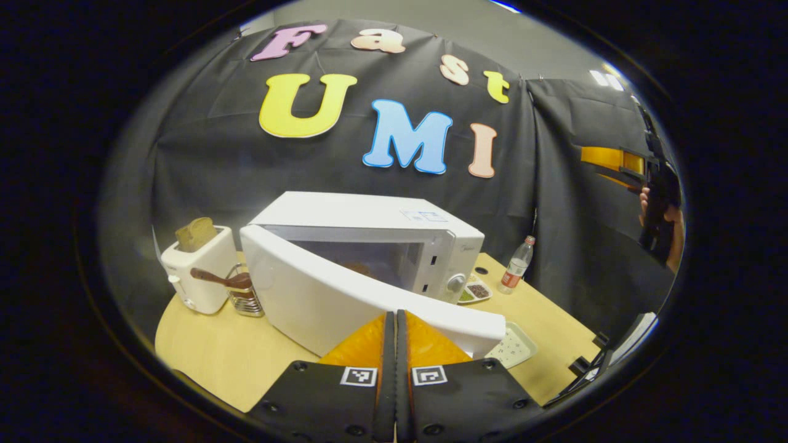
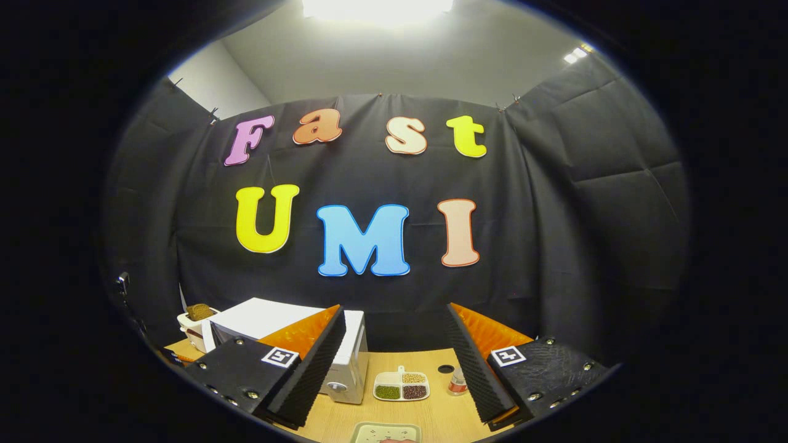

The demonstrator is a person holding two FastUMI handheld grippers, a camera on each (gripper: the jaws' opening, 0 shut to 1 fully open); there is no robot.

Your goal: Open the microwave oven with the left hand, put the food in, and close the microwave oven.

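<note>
The white microwave [image 1: 369,215] stands on the wooden table [image 1: 215,351] with its door [image 1: 320,301] swung partly open towards me. A brownish shape [image 1: 360,269] shows dimly inside the cavity; I cannot tell what it is. My left gripper [image 1: 395,315] is shut with nothing between its orange fingers [image 1: 363,344], its tips just in front of the door's outer face. Whether they touch it is unclear. My right gripper [image 2: 395,307] is open and empty, held high above the table. It also appears at the far right [image 1: 615,160], held by a hand [image 1: 659,215]. The microwave [image 2: 252,320] sits low on the left in the right gripper view.
A toaster with bread [image 1: 197,271] and a utensil holder with a brown spoon [image 1: 243,295] stand left of the microwave. To its right are a divided dish of beans [image 1: 475,290] [image 2: 401,384], a bottle [image 1: 517,266] [image 2: 457,381] and a pale tray [image 1: 512,347] [image 2: 385,432].
</note>
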